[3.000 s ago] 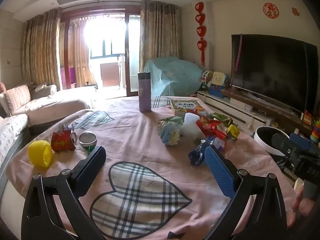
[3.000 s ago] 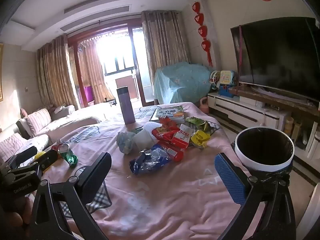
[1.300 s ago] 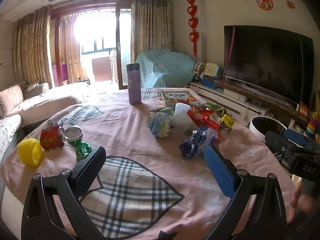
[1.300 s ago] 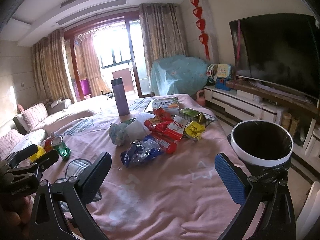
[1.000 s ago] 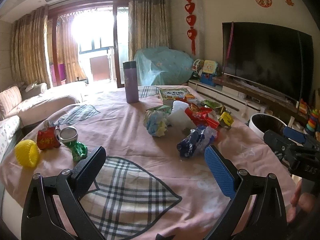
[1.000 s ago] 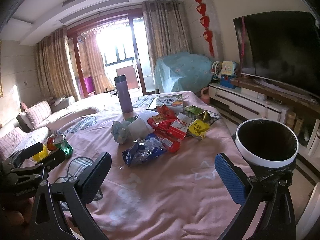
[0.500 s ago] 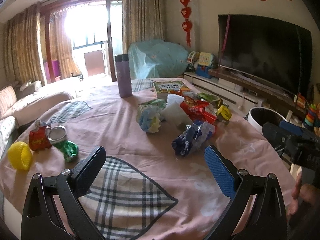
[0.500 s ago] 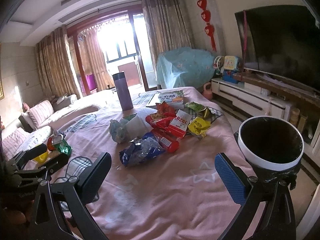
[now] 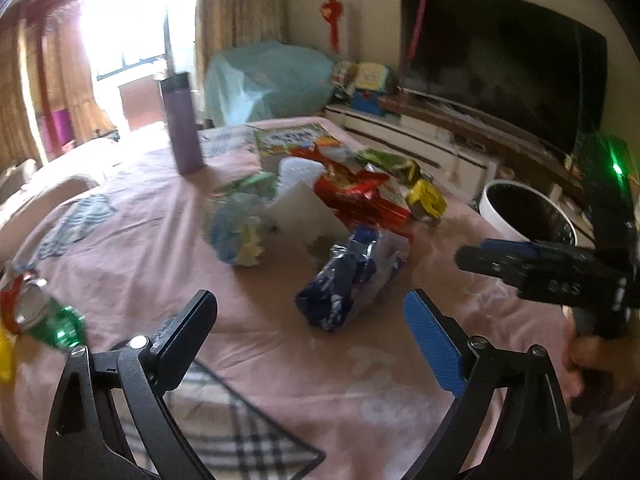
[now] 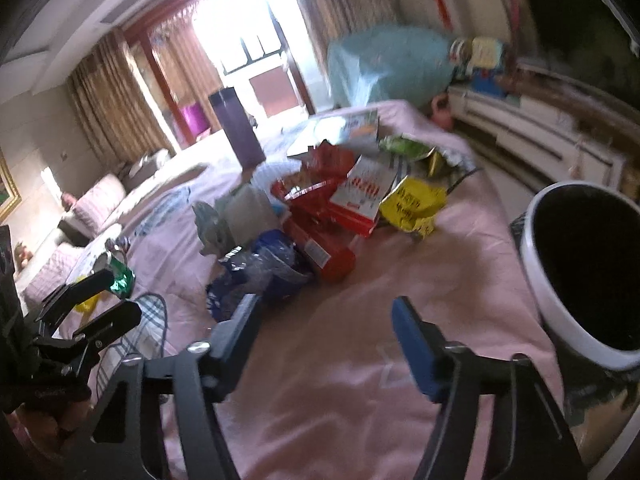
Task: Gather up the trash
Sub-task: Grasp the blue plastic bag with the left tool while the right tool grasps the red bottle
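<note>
A pile of snack wrappers lies on the pink tablecloth [image 9: 280, 352]: a blue foil bag [image 9: 352, 280] nearest me, red packets [image 9: 360, 196], a yellow bag [image 9: 426, 196] and a crumpled blue-yellow wad [image 9: 236, 228]. My left gripper [image 9: 308, 320] is open and empty, just short of the blue bag. My right gripper [image 10: 324, 316] is open and empty, close to the blue bag [image 10: 264, 268], with the red packets [image 10: 320, 220] and yellow bag [image 10: 412, 202] beyond. A white bin with a black liner [image 10: 560, 312] stands at the table's right edge; it also shows in the left wrist view [image 9: 500, 220].
A purple flask [image 9: 182, 124] and a picture book [image 9: 296, 140] stand at the far side. A crushed green can [image 9: 56, 324] and a red can [image 9: 8, 292] lie at the left. A TV [image 9: 500, 60] and a low cabinet [image 10: 540, 140] line the right wall.
Both grippers have moved forward and down toward the trash pile; the blue bag now looms much closer. The right gripper has tilted and its jaws look somewhat narrower. Both views are motion-blurred.
</note>
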`<action>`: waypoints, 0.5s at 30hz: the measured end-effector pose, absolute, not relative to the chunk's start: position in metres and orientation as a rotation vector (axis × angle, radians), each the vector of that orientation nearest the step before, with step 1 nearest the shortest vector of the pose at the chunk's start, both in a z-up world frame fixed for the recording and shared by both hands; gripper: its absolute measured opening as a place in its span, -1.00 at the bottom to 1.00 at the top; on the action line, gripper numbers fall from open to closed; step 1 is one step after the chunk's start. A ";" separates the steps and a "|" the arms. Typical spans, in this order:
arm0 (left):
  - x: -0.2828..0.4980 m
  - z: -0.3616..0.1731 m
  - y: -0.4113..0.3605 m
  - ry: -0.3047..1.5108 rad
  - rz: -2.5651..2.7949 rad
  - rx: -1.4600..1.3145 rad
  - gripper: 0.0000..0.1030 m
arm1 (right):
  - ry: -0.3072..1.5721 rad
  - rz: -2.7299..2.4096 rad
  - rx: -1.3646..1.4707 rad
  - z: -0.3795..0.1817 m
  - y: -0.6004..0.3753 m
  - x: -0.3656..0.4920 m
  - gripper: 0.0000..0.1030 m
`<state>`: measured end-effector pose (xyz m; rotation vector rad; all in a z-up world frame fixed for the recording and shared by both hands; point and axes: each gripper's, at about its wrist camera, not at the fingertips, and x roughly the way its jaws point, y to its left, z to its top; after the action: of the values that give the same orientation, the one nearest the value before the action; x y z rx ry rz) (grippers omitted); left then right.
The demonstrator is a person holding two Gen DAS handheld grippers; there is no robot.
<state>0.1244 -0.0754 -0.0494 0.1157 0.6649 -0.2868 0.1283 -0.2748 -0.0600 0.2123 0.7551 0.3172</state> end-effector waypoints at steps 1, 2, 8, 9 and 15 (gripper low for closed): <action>0.131 -0.053 -0.079 0.680 -0.303 0.126 0.88 | 0.771 0.327 0.211 -0.063 -0.275 0.134 0.16; 0.136 -0.057 -0.082 0.690 -0.311 0.134 0.88 | 0.785 0.336 0.208 -0.066 -0.275 0.142 0.15; 0.171 -0.082 -0.096 0.771 -0.381 0.193 0.88 | 0.840 0.396 0.187 -0.076 -0.275 0.177 0.15; 0.176 -0.086 -0.099 0.783 -0.394 0.203 0.88 | 0.847 0.406 0.180 -0.078 -0.275 0.181 0.15; 0.189 -0.103 -0.100 0.853 -0.453 0.185 0.15 | 0.894 0.454 0.156 -0.088 -0.270 0.204 0.15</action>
<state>0.1888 -0.0996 -0.1029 0.1847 0.8526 -0.4534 0.2045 -0.2698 -0.0883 0.1563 0.8942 0.4545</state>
